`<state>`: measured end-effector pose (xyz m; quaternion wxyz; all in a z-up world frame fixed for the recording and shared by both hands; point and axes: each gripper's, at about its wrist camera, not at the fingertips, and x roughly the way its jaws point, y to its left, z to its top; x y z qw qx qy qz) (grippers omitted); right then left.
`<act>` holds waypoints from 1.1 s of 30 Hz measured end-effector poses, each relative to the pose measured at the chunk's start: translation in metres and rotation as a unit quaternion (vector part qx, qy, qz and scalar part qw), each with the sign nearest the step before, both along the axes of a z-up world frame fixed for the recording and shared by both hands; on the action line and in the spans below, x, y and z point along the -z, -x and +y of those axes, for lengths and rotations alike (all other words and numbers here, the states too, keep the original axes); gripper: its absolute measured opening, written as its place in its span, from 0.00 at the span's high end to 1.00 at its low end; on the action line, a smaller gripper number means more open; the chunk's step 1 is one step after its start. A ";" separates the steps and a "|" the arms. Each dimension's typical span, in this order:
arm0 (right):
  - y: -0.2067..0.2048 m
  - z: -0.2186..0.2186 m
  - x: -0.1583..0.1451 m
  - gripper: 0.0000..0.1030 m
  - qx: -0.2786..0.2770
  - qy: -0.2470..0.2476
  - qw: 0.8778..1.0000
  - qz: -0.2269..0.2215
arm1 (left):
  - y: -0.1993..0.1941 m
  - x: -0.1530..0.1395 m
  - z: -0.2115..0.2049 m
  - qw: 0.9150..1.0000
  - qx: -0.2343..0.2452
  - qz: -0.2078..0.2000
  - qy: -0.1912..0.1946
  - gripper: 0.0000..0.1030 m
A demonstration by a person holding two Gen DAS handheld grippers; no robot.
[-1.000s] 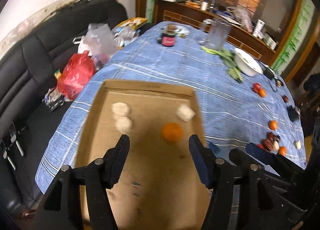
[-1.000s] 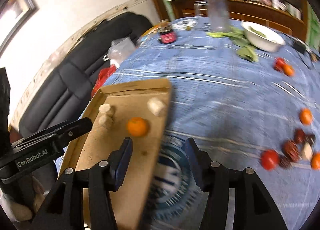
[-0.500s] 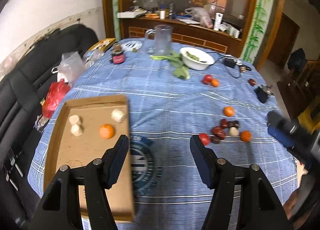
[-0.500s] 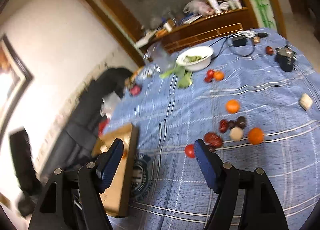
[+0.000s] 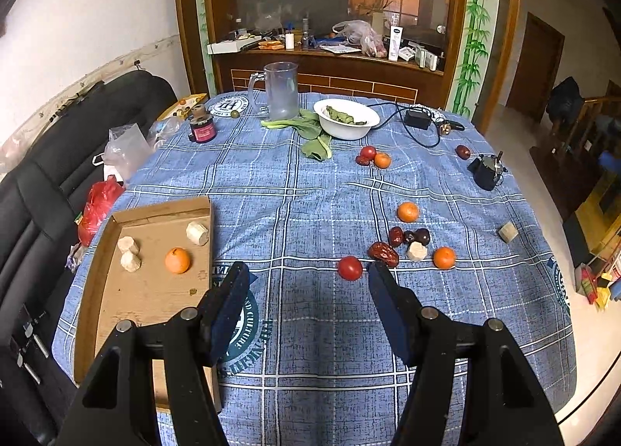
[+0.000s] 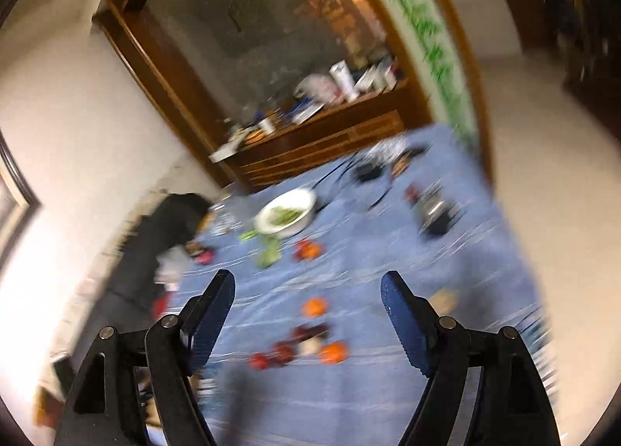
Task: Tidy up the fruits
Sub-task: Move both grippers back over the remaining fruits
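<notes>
Blue checked cloth (image 5: 271,182) covers the table. Left gripper (image 5: 304,275) hangs empty, jaws apart; the tomato (image 5: 349,268) lies just ahead, right of centre. Right gripper (image 6: 306,283), jaws also apart, views it blurred. Tray (image 5: 116,314) sits left.

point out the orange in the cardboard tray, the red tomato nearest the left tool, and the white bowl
orange in the tray (image 5: 177,260), left wrist view, middle of its peel
red tomato (image 5: 349,268), left wrist view, centre of its skin
white bowl (image 5: 351,129), left wrist view, front outer wall
</notes>
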<state>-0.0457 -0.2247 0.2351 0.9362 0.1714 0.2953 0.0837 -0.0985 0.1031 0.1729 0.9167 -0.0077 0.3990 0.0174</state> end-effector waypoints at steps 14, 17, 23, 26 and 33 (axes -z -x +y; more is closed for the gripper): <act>-0.019 -0.005 0.075 0.21 0.002 0.006 0.998 0.063 | -0.030 0.033 0.010 0.999 -0.013 0.040 0.010 0.38; -0.023 0.002 0.106 0.21 0.009 0.036 0.995 0.089 | -0.039 0.051 0.011 0.998 -0.004 0.062 0.019 0.38; -0.037 0.001 0.157 0.21 0.005 0.075 0.984 0.159 | -0.058 0.089 0.003 0.992 0.022 0.110 0.061 0.38; -0.040 0.002 0.171 0.22 -0.004 0.064 0.982 0.177 | -0.069 0.104 -0.004 0.989 0.037 0.125 0.073 0.38; -0.051 0.054 0.187 0.27 -0.076 0.081 0.977 0.182 | -0.094 0.121 -0.018 0.985 0.080 0.131 0.081 0.43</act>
